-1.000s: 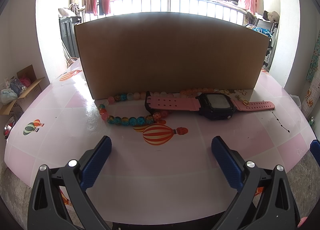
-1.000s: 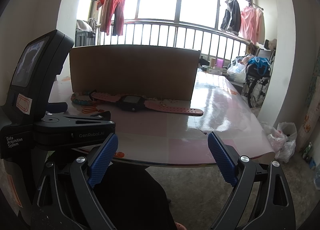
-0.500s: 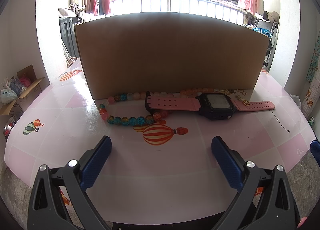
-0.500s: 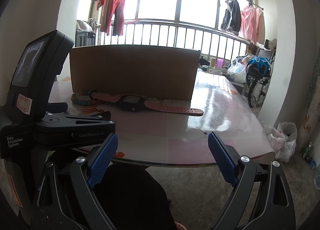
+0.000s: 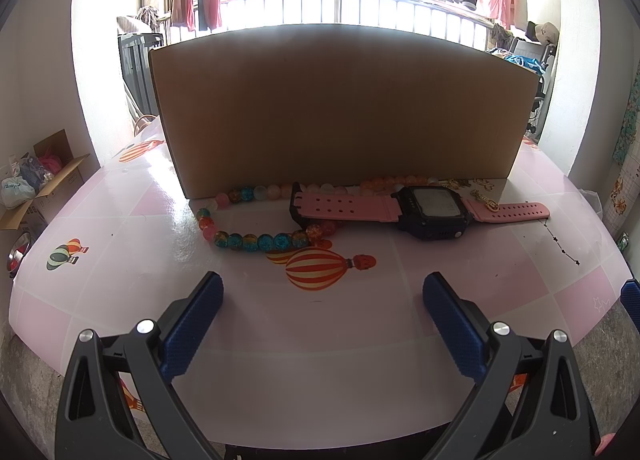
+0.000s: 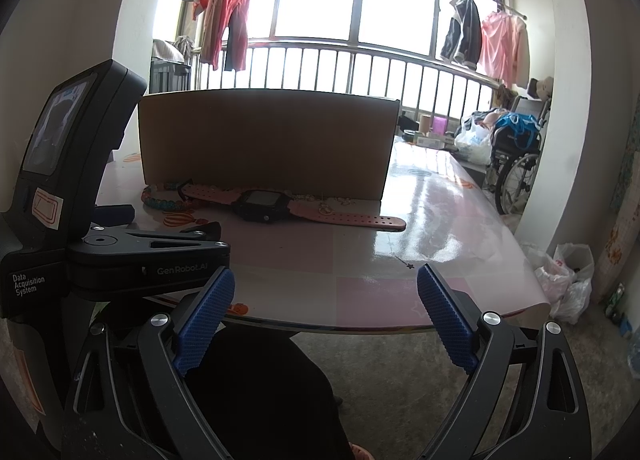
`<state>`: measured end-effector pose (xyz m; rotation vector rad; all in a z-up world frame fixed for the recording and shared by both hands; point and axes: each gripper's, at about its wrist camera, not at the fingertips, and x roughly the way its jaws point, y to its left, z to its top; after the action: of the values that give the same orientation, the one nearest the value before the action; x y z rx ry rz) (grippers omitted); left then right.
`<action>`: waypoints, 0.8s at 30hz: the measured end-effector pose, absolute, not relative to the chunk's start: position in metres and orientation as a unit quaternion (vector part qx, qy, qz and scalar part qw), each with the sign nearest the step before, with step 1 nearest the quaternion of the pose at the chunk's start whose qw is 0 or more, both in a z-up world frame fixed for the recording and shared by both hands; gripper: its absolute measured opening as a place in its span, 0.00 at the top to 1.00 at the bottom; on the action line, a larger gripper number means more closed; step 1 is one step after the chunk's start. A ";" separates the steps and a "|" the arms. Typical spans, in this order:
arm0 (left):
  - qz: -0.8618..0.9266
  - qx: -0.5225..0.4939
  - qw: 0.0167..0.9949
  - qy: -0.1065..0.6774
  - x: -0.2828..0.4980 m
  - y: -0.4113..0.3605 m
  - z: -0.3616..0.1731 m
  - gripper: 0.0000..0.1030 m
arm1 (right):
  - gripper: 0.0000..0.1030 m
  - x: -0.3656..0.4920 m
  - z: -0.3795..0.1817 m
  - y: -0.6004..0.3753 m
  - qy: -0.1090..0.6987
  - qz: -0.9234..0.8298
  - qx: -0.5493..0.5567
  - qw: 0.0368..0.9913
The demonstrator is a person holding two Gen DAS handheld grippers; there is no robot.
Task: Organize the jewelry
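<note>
A pink-strapped watch point(image 5: 424, 210) with a black case lies flat in front of a tall cardboard box point(image 5: 340, 108). A string of blue, orange and pink beads point(image 5: 256, 238) loops beside and under its left strap. Small gold pieces point(image 5: 486, 198) rest by the right strap, and a thin dark chain point(image 5: 562, 246) trails at the right. My left gripper point(image 5: 322, 296) is open over the near table, short of the jewelry. My right gripper point(image 6: 326, 292) is open at the table's near edge, with the watch point(image 6: 266, 208) and box point(image 6: 264, 146) beyond.
The pink table point(image 5: 120, 260) carries hot-air-balloon prints point(image 5: 318, 264). The left gripper's body point(image 6: 80, 220) fills the left of the right wrist view. An open carton point(image 5: 40, 180) sits on the floor at left; a wheelchair point(image 6: 516, 156) and plastic bags point(image 6: 568, 280) stand at right.
</note>
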<state>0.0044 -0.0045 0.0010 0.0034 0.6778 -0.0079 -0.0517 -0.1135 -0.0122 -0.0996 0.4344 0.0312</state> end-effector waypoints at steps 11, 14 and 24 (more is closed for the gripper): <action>-0.004 0.002 0.943 0.332 0.004 -0.004 0.001 0.05 | 0.14 -0.052 -0.012 -0.113 0.215 0.015 -0.050 0.975; -0.004 0.002 0.943 0.332 0.004 -0.005 0.001 0.05 | 0.14 -0.052 -0.012 -0.114 0.215 0.015 -0.050 0.975; -0.004 0.002 0.943 0.332 0.004 -0.004 0.001 0.05 | 0.13 -0.054 -0.011 -0.112 0.210 0.014 -0.057 0.976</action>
<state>0.0044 -0.0044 0.0009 0.0037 0.6777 -0.0079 -0.0543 -0.1116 -0.0109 -0.1144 0.4229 0.0278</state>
